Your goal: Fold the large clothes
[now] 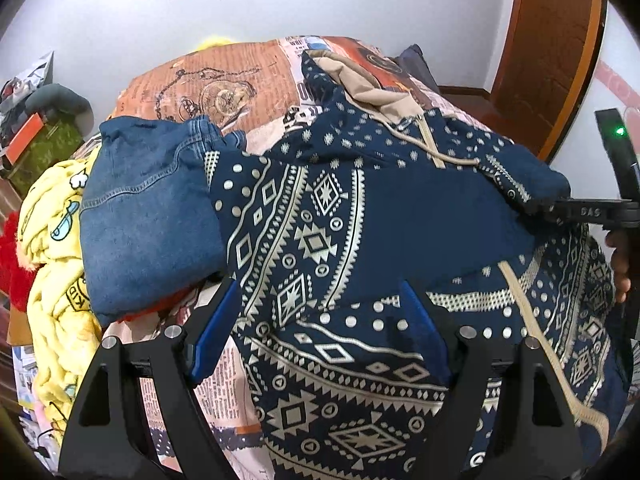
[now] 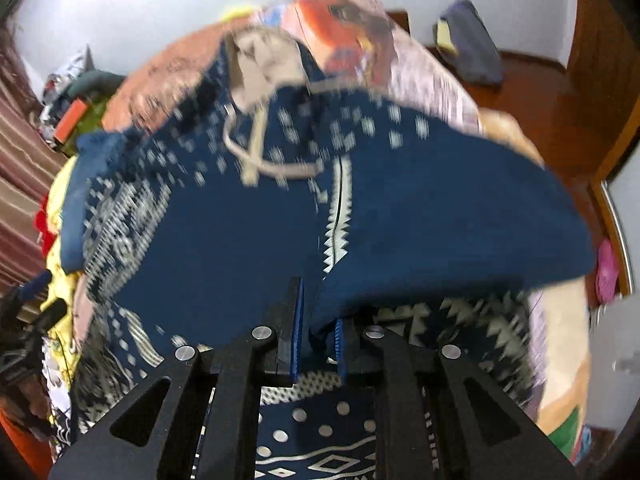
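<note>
We see one navy patterned hoodie (image 1: 360,240) spread on the bed (image 1: 224,80), hood toward the far wall, long axis running away from us; our right tool (image 2: 318,344) pinches a folded-over flap; our left tool (image 1: 316,320) hangs spread above it; one folded jeans (image 1: 148,216) lies beside.

Matte black frames on both tools. The left gripper (image 1: 320,320) shows two angular arms with triangular cut-outs, silver round pins at the pivots, and bright blue pads (image 1: 216,332) lining the fingers. The right gripper (image 2: 318,336) matches: black linkage, four silver pins behind the fingers, ridged blue pads (image 2: 298,332). Its side carries pale lettering and a green light. Bare skin shows behind it.
</note>
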Available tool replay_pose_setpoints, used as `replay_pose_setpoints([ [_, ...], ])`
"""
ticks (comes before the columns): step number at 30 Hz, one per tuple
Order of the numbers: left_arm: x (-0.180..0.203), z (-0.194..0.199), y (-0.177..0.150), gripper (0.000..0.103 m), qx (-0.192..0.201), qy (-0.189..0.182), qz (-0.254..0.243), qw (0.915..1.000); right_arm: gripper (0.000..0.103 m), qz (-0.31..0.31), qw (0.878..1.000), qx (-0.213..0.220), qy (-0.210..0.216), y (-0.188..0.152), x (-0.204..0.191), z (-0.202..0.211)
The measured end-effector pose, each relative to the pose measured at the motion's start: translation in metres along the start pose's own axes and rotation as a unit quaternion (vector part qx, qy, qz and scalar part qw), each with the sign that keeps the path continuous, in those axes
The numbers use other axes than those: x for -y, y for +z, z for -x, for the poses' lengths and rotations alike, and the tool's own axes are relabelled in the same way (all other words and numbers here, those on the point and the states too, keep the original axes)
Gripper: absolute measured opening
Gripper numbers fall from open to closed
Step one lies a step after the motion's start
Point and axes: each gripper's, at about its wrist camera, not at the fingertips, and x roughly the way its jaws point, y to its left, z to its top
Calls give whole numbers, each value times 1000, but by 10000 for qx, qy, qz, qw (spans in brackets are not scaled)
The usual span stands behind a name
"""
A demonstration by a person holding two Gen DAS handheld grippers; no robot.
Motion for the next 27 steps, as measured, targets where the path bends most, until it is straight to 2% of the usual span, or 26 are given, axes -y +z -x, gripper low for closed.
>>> replay_pose_setpoints([
  [2,2,-3,-4,81,-46,38,-69,10000,16,-96,9998,-158,-24,-5,4,-1],
  [4,3,-6,-7,81,-94,73,-110,9999,29,-247,9992,-275,181,-6,9,6],
  [6,4,-9,-7,81,-125,51,-87,9999,35,-414,9980,-252,412,-6,13,17],
  [7,4,-11,-7,81,-137,25,-61,9999,42,-467,9976,-207,461,-6,17,25],
  [10,5,-14,-4,81,-135,-60,27,9999,54,-569,9971,166,470,-5,27,53],
  [11,6,-15,-2,81,-130,-74,44,9999,55,-687,9959,360,463,-4,35,63],
  [14,9,-18,2,81,-114,-141,103,9998,66,-1218,9891,727,398,-5,66,81],
  [17,11,-19,6,81,-94,-187,155,9997,67,-1806,9799,812,228,-3,100,77],
  [22,11,-22,7,81,-95,-227,209,9995,67,-2740,9601,554,111,-7,155,45],
  [27,6,-28,6,81,-165,-182,290,9993,67,-3476,9363,335,376,-9,192,9],
])
